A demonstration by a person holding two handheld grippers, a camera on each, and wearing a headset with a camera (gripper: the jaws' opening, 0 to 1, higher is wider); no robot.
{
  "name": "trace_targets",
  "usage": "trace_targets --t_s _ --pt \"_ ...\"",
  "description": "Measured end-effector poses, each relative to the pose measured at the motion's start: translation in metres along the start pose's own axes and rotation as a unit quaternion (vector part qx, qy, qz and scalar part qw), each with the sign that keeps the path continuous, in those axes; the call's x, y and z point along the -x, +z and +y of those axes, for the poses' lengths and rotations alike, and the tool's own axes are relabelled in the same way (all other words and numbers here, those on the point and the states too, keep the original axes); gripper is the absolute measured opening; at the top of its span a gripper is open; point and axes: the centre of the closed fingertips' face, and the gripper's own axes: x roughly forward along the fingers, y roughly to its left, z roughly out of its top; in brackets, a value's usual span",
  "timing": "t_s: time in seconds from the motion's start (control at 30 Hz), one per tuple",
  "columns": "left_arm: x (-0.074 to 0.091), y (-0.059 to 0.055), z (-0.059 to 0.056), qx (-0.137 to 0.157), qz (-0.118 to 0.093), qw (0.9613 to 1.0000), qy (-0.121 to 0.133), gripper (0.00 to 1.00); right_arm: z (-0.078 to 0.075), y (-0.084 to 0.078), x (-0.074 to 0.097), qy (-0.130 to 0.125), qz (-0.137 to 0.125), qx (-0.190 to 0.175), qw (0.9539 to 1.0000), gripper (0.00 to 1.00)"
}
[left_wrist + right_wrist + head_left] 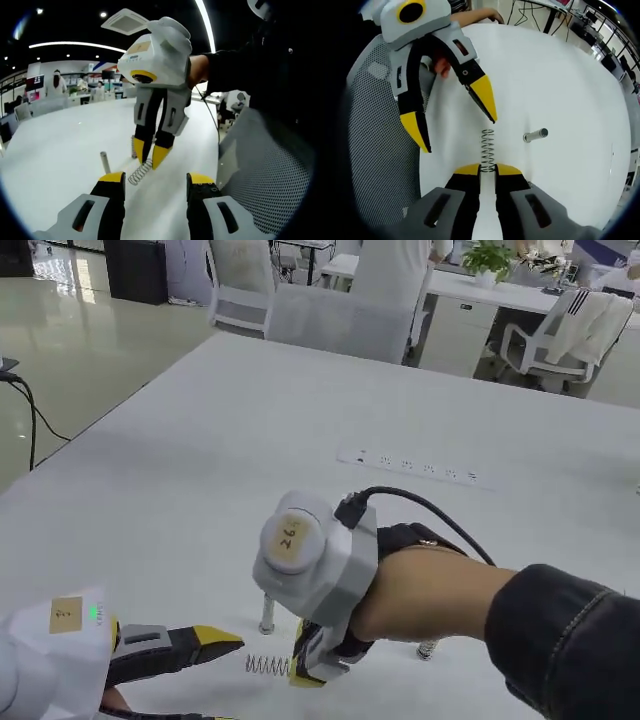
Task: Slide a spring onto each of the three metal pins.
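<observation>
My right gripper (303, 674) (487, 170) is shut on one end of a small wire spring (267, 665) (487, 144), which lies flat on the white table (200, 470). Its yellow tips point down at the table in the left gripper view, where the right gripper (149, 155) pinches the spring (139, 172). My left gripper (156, 179) (212, 680) (456, 127) is open just short of the spring's free end. One metal pin (267, 612) (105, 161) (536, 134) stands bare beside the spring. A second pin (427, 648) peeks from under the right forearm.
A white power strip (415, 468) lies further back on the table. Office chairs (340, 320) stand at the far edge. A mesh chair back (270, 175) (380, 150) is close behind the left gripper. The right gripper's black cable (430, 508) arcs over the hand.
</observation>
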Motion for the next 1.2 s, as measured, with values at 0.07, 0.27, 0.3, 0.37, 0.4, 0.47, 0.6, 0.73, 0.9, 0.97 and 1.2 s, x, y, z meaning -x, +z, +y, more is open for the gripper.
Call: trace_targets --t_s 0.07,0.27,0.3,0.37,0.4,0.47,0.6,0.73,0.9,0.97,1.2 --pt "-0.001 -0.001 -0.003 -0.009 0.008 0.9999 -0.006 0.43 0.006 0.0 0.006 0.007 -0.002 0.002 1.0 0.08" --pt "-0.001 0.007 -0.004 -0.022 0.007 0.9996 -0.016 0.36 0.015 0.004 0.018 0.01 -0.007 0.019 0.9997 0.08" --pt "-0.001 0.009 -0.004 -0.025 0.007 0.9995 -0.018 0.35 0.017 0.005 0.02 0.01 -0.009 0.021 0.9997 0.08" --pt "-0.001 0.011 -0.004 -0.029 0.008 0.9993 -0.02 0.33 0.017 0.007 0.023 0.009 -0.01 0.024 0.9996 0.08" --pt "-0.001 0.011 -0.004 -0.032 0.009 0.9992 -0.021 0.33 0.017 0.008 0.025 0.008 -0.01 0.025 0.9996 0.08" --pt "-0.002 0.013 -0.006 -0.037 0.009 0.9989 -0.026 0.29 0.018 0.009 0.028 0.008 -0.012 0.028 0.9995 0.08" --pt "-0.002 0.016 -0.009 -0.049 0.01 0.9982 -0.033 0.24 0.022 0.01 0.032 0.009 -0.01 0.036 0.9993 0.08" --pt "-0.001 0.018 -0.011 -0.06 0.01 0.9975 -0.035 0.18 0.027 0.011 0.034 0.012 -0.008 0.043 0.999 0.08" --pt "0.0 0.018 -0.012 -0.074 0.012 0.9965 -0.037 0.07 0.033 0.011 0.036 0.016 -0.003 0.054 0.9984 0.08" --pt "0.0 0.017 -0.013 -0.077 0.014 0.9962 -0.04 0.04 0.035 0.011 0.036 0.018 -0.001 0.057 0.9982 0.08" --pt "0.001 0.014 -0.015 -0.085 0.022 0.9954 -0.039 0.03 0.036 0.018 0.043 0.012 -0.009 0.066 0.9977 0.08"
